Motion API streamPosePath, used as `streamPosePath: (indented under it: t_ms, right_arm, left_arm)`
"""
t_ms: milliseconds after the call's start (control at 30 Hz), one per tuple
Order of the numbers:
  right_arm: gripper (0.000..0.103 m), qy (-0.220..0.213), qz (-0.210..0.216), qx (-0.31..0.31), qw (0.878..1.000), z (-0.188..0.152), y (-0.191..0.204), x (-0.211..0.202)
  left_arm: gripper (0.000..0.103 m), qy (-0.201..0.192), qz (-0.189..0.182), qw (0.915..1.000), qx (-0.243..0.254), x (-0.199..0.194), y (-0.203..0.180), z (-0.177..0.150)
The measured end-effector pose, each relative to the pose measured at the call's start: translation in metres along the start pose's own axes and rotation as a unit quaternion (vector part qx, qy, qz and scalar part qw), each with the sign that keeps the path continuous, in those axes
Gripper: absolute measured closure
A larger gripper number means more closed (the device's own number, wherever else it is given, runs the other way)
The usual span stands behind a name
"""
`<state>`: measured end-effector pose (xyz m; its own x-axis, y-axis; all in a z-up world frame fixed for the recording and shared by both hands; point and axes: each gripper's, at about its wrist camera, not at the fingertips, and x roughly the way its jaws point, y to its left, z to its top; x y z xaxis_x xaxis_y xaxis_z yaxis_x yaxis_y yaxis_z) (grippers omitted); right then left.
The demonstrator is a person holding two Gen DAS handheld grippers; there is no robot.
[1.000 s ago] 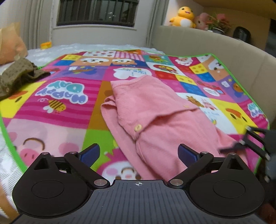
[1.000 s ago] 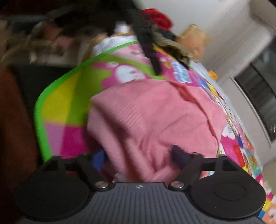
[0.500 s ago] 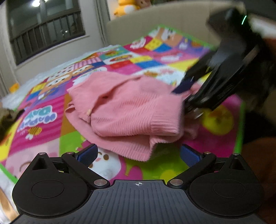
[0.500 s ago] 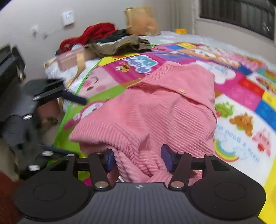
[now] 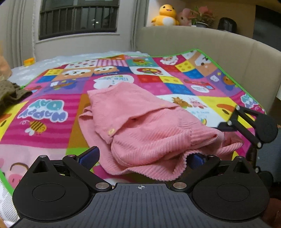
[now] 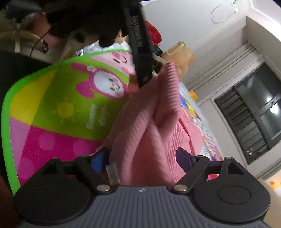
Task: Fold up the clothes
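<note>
A pink ribbed knit garment (image 5: 149, 126) lies folded on the colourful play mat (image 5: 52, 108). My left gripper (image 5: 143, 157) stands wide open at its near hem, and the hem drapes over the right-hand pad. My right gripper (image 5: 233, 121) reaches in at the garment's right end. In the right wrist view, which is rolled sideways, a thick fold of the garment (image 6: 158, 126) sits between the jaws of my right gripper (image 6: 141, 158). Those jaws are opening and the pads no longer squeeze the cloth. A black finger of the left gripper (image 6: 143, 73) touches the garment's far edge.
An olive-brown garment (image 5: 10, 94) lies at the mat's left edge. A beige padded headboard (image 5: 210, 52) runs along the right, with plush toys (image 5: 166, 15) on top. Red clothes (image 6: 154, 33) and a brown paper bag (image 6: 180, 52) sit beyond the mat (image 6: 61, 108).
The left view has swung back from the right gripper to face along the mat, with the hem now between its fingers. The right gripper has rolled and its jaws have widened off the fold.
</note>
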<state>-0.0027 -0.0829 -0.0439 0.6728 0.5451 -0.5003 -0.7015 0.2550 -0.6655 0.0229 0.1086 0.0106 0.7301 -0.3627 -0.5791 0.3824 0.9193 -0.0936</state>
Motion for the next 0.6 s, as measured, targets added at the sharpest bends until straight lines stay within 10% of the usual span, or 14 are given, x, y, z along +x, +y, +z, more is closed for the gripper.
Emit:
streamPosePath:
  t_ms: [167,367,600]
  right_arm:
    - [0.064,0.020,0.052,0.146,0.988,0.011,-0.047,0.007]
    - [0.066,0.063,0.142,0.392,0.907,-0.006,-0.110,0.035]
    - [0.060,0.060,0.120,0.315,0.940,-0.004,-0.085,0.016]
  left_arm:
    - [0.000,0.008,-0.011,0.9999,-0.009,0.001,0.004,-0.008]
    - [0.000,-0.012,-0.026,0.9988,0.039,-0.018,-0.008,-0.009]
    - [0.000,0.007,0.035,0.9982,0.049,0.012,-0.015,-0.005]
